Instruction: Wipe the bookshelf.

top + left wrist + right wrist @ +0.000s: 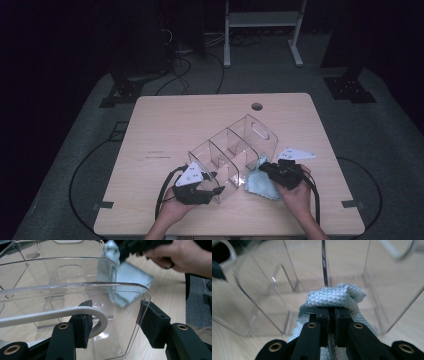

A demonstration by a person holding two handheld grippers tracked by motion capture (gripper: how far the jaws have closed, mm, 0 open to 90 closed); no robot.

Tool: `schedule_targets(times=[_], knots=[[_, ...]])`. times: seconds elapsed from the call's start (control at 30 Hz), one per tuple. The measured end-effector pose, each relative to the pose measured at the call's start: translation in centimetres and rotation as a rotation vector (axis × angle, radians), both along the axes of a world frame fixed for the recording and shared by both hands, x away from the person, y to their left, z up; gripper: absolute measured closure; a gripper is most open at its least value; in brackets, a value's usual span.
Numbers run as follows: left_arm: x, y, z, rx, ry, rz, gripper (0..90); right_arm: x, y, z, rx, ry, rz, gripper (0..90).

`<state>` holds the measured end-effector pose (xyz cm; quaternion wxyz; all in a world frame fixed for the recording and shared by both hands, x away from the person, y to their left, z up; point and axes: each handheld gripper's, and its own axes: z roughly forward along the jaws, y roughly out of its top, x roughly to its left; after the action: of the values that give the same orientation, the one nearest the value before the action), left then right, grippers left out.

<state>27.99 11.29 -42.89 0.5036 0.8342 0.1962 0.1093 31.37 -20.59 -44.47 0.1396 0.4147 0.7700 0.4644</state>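
Observation:
A clear plastic organizer point(235, 150) with several compartments stands in the middle of the table. My left gripper point(216, 189) is at its near left end. In the left gripper view, this gripper point(116, 322) is open, with its jaws on either side of a corner of the organizer point(62, 290). Its right pad point(152, 325) rests against the clear side wall. My right gripper point(265, 170) is shut on a light blue cloth point(260, 182) at the organizer's right side. In the right gripper view, the cloth point(334, 297) bunches over the closed jaws point(331, 315) and presses against the clear wall point(274, 290).
The wooden table point(165, 130) has a round cable hole point(257, 106) near its far edge. A white cable point(50, 315) loops across the left gripper's jaws. The other hand point(180, 255) holds the cloth point(130, 282) at upper right. Stands and cables lie on the floor beyond.

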Motion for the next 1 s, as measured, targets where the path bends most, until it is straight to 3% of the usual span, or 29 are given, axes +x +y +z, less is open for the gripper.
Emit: schedule_targets(times=[0.07,0.13,0.33,0.47,0.57,0.7,0.8,0.9,1.0], knots=[[0.0,-0.1,0.0,0.003,0.000,-0.001,46.1,0.2,0.0,-1.1,-0.022,0.042,0.001,84.2],[0.0,-0.2,0.0,0.002,0.001,0.001,46.2,0.1,-0.1,-1.2,-0.016,0.044,0.003,84.2],[-0.1,-0.7,0.0,0.001,0.000,0.006,46.2,-1.5,0.4,2.3,0.043,-0.047,0.054,84.2],[-0.1,-0.8,0.0,0.000,0.002,0.008,46.2,-2.4,1.8,3.5,0.070,-0.063,0.128,84.2],[-0.1,-0.9,0.0,0.001,0.001,0.009,46.2,-3.0,3.1,4.1,0.051,-0.070,0.169,84.3],[-0.2,-1.0,0.0,0.002,0.000,0.013,46.2,-3.1,4.3,3.4,0.018,-0.052,0.193,84.3],[-0.1,-1.0,0.0,-0.003,0.004,0.015,46.1,-3.2,4.4,2.5,0.023,-0.033,0.202,84.6],[-0.1,-1.0,0.0,-0.006,0.004,0.013,46.2,-3.4,4.5,2.4,-0.002,-0.036,0.195,84.6],[-0.2,-1.0,0.0,-0.001,0.000,0.014,46.2,-3.4,4.3,3.0,0.004,-0.064,0.173,84.5]])
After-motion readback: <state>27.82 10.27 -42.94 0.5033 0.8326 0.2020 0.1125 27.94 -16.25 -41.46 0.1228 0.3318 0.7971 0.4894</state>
